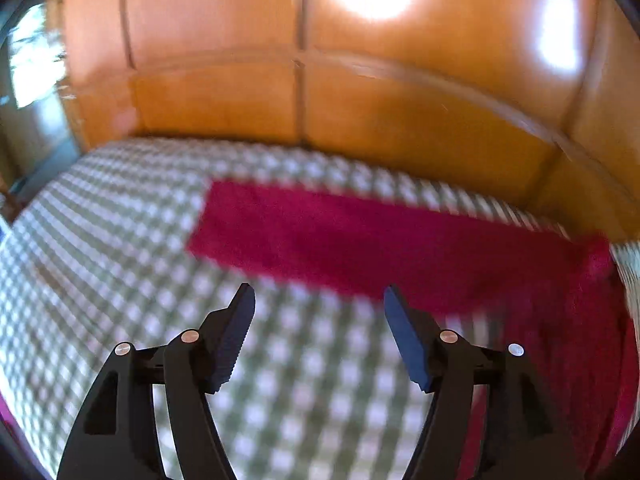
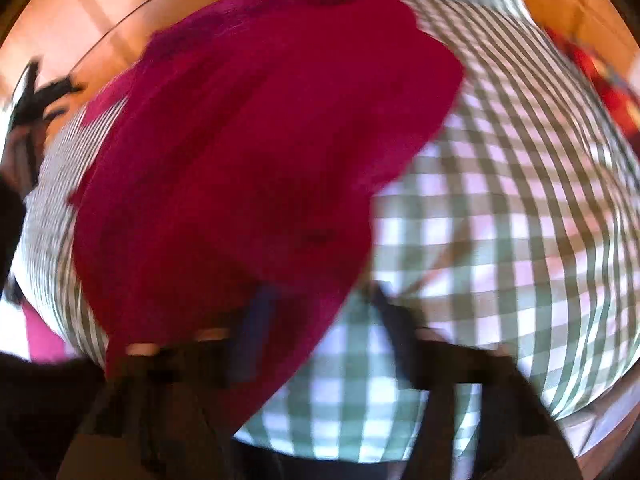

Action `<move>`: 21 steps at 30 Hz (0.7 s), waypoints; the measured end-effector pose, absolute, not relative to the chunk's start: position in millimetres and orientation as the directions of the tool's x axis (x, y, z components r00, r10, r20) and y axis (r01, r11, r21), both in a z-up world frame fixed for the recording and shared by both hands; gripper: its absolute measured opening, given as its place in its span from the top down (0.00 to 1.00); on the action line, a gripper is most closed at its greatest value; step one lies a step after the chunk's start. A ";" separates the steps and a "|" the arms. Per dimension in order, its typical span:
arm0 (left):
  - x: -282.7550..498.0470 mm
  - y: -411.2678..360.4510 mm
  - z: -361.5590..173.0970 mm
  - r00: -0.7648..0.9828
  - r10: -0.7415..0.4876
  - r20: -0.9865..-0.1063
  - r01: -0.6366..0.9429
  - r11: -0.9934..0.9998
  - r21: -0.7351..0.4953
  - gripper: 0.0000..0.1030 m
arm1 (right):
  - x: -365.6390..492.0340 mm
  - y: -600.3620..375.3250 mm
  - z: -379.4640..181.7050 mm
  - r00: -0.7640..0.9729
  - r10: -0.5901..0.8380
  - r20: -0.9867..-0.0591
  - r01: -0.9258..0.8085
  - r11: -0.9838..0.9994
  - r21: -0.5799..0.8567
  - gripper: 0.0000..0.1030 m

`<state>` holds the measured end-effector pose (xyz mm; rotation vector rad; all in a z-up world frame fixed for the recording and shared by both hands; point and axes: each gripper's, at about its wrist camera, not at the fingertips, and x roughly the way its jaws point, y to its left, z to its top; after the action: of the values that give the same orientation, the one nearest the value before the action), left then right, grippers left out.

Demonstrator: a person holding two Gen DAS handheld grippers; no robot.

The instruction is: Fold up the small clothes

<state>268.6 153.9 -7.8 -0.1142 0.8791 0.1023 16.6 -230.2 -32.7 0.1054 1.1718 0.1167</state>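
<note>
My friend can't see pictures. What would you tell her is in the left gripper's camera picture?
A dark pink cloth lies spread on a green-and-white checked sheet, blurred by motion. The left gripper is open above the sheet, its fingers apart and holding nothing, just short of the cloth's near edge. Orange wooden panels stand behind.

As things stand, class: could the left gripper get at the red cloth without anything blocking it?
Probably yes. The left gripper is open above the checked cover, and the red cloth lies flat just ahead of its fingertips with nothing between them.
</note>
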 end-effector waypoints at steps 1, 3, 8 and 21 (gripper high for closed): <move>257.7 148.7 -15.2 0.621 0.014 -0.784 -0.106 0.992 -0.066 0.36 | 16.4 -229.8 -28.3 0.396 0.130 -0.909 -0.048 0.992 0.121 0.93; 235.6 138.2 -31.0 0.592 -0.065 -0.803 -0.037 0.993 -0.109 0.36 | 18.9 -244.0 -13.9 0.441 0.081 -0.894 -0.031 0.997 0.075 0.94; 185.9 121.4 -47.6 0.536 -0.269 -0.801 0.079 0.960 -0.269 0.36 | 48.8 -347.6 26.0 0.525 -0.287 -0.802 0.235 0.954 -0.187 0.94; 165.5 93.7 -72.5 0.439 -0.392 -0.809 0.156 0.919 -0.362 0.48 | 54.9 -398.8 17.5 0.548 -0.134 -0.825 0.351 0.933 0.082 0.21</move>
<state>165.5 93.7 -72.5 -0.2484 1.0657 -0.3448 54.9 -398.8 17.5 0.2503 0.9496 -0.2909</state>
